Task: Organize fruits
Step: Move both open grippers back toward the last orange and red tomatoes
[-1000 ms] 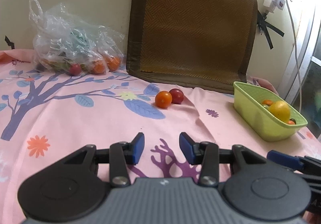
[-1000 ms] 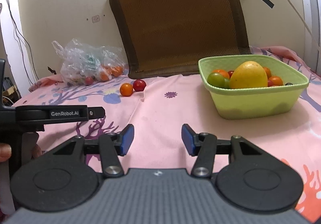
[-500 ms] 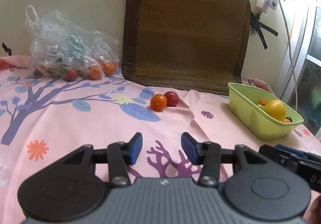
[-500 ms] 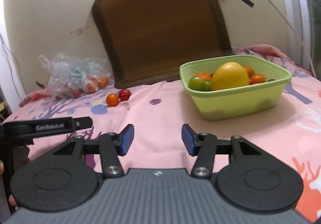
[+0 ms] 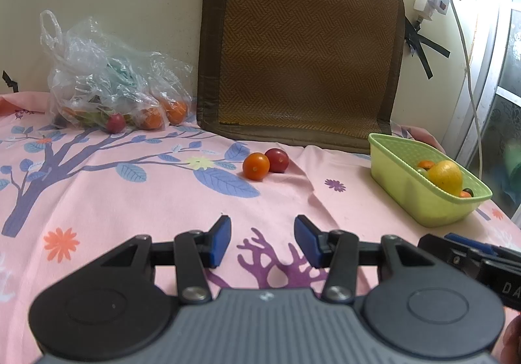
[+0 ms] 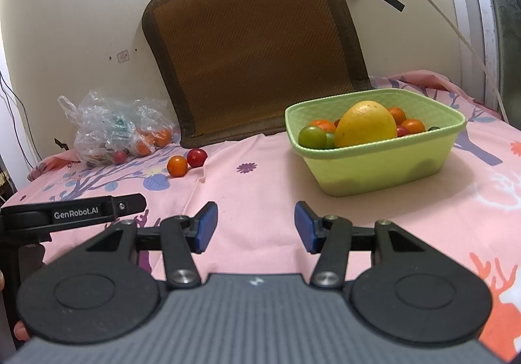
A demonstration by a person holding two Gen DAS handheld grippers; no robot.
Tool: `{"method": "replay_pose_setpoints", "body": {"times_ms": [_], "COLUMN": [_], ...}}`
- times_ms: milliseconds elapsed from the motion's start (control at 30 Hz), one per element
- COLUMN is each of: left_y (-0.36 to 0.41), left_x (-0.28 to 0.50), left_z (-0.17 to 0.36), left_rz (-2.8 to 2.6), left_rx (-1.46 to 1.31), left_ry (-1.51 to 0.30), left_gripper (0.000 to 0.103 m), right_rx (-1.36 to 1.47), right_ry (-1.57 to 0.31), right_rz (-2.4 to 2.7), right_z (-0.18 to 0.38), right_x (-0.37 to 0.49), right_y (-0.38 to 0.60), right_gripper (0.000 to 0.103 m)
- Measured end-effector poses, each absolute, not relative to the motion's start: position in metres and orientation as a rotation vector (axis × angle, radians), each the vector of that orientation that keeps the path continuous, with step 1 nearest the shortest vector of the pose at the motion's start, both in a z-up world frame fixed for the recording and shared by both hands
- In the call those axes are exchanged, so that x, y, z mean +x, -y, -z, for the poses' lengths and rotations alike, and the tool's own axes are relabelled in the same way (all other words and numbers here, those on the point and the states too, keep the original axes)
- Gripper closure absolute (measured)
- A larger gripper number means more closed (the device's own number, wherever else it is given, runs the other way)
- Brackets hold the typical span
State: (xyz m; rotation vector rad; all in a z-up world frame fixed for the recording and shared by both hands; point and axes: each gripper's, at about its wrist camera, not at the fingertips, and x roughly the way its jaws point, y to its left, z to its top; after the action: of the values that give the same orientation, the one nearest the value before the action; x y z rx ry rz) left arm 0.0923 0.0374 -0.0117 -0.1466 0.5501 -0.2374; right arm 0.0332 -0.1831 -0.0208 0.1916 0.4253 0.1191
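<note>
Nearest the cameras, the left gripper [image 5: 262,240] is held above the pink patterned sheet [image 5: 130,201] with its jaws apart and nothing between them; they have just been opening a little. The right gripper [image 6: 253,227] is likewise released, its blue pads standing apart over bare cloth, with no fruit grasped. Beyond the right gripper, the green basket [image 6: 374,165] is set on the sheet, and a large yellow fruit [image 6: 365,123] is seen in it among small orange, red and green tomatoes. Farther back and to the left of the basket, an orange tomato [image 5: 256,166] and a red tomato [image 5: 277,160] are found lying loose on the sheet, touching each other. Behind them a brown woven cushion [image 5: 302,48] is leaned against the wall, and to its left a clear plastic bag [image 5: 104,83] holding more small fruits is rested on the sheet.
</note>
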Motion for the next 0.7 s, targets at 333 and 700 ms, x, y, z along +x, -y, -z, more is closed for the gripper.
{"method": "replay_pose_setpoints", "body": {"times_ms": [333,700], "left_y": [-0.0367,-0.036], "left_x": [0.092,0.0911], "left_z": [0.0126,0.0131], "left_rz": [0.236,0.233], "left_rx": [-0.146,-0.147], "left_ry": [-0.549,-0.547], "left_gripper": [0.059,0.059], "right_rx": [0.188,0.188], "right_ry": [-0.428,-0.428], "right_rz": [-0.119,-0.119], "right_z": [0.0208,0.0205], "right_x": [0.0336,0.0334], "right_y": [0.1823,0.1818], "right_gripper": [0.048,0.048]}}
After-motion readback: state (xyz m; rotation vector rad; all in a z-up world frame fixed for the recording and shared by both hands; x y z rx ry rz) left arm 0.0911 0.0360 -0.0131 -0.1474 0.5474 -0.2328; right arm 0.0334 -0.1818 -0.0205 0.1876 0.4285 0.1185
